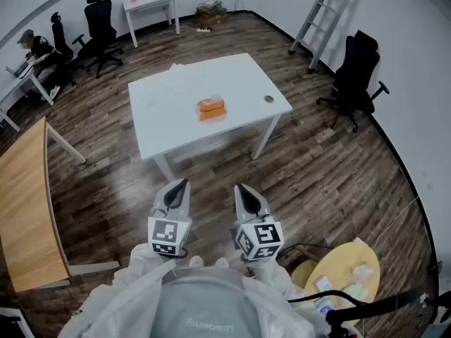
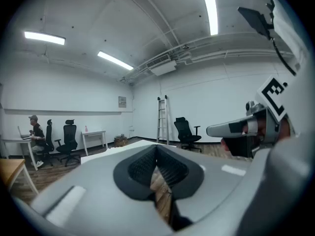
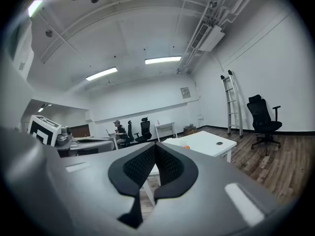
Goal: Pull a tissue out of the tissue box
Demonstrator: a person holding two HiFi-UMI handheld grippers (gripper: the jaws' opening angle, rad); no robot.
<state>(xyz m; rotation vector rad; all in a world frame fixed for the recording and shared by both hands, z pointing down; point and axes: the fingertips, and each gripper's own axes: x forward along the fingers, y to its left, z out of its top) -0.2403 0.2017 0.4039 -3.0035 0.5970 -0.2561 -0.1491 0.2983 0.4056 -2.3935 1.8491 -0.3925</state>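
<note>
At nine o'clock in the head view, a wooden desk [image 1: 25, 189] runs along the edge; it has no part in this job. My left gripper [image 1: 182, 184] is held low and close to my body, at about seven o'clock from the white table [image 1: 162, 97]. Its jaws are pressed together with nothing between them, and only floor shows through the slot behind the tips. I judge I carry it closed because there is nothing to grip yet, and nearly level so it points toward the table.

The orange tissue box [image 1: 211, 108] sits near the middle of that table, at twelve o'clock from both grippers and well apart from them. It is too small here to tell whether a tissue stands out of its top.

My right gripper [image 1: 241, 188] is just beside the left, at its three o'clock, and its jaws are likewise together and empty. The pull has not begun. I would first need to close in on the table, then part one pair of jaws to pinch the tissue.

At four o'clock a round yellow table [image 1: 345, 273] holds small items I don't need.
</note>
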